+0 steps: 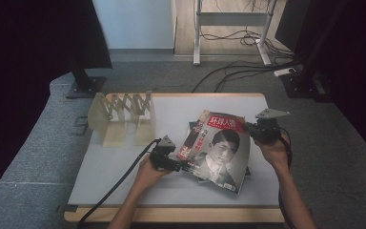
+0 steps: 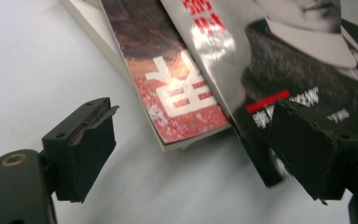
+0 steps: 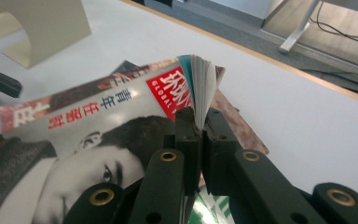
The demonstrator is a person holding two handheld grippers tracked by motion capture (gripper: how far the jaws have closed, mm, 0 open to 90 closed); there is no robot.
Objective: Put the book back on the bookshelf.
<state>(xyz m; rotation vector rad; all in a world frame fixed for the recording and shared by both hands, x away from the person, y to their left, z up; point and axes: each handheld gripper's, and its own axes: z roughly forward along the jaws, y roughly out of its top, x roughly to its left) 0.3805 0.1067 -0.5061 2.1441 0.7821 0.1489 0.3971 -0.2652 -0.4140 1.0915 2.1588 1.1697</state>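
Clamping hard on the top corner of the magazine [image 3: 98, 126], the right claw [image 3: 199, 128] is pressing its jaws together with the fanned page edges standing up between them; the cover's lower part is running out of the right gripper view, so the portrait there is cut off. In the high view, the right claw [image 1: 248, 128] is lifting that corner near the tabletop's [image 1: 124, 181] right edge, with the magazine [image 1: 217, 150] tilting across the middle of the tabletop, its lower left edge toward the left claw [image 1: 180, 165].

Spreading wide, the left claw [image 2: 191, 140] is holding its jaws apart on either side of the magazine's lower edge, and the right-hand jaw is covering part of the cover [image 2: 303, 60], so whether it is touching the paper is hard to tell. Beneath the magazine, a second one with a red-brown cover [image 2: 168, 88] is lying flat, mostly hidden, above a pale third layer too cut off to identify. Farther out, a cream file rack [image 1: 124, 117] is standing at the tabletop's far left corner, well apart from both claws.
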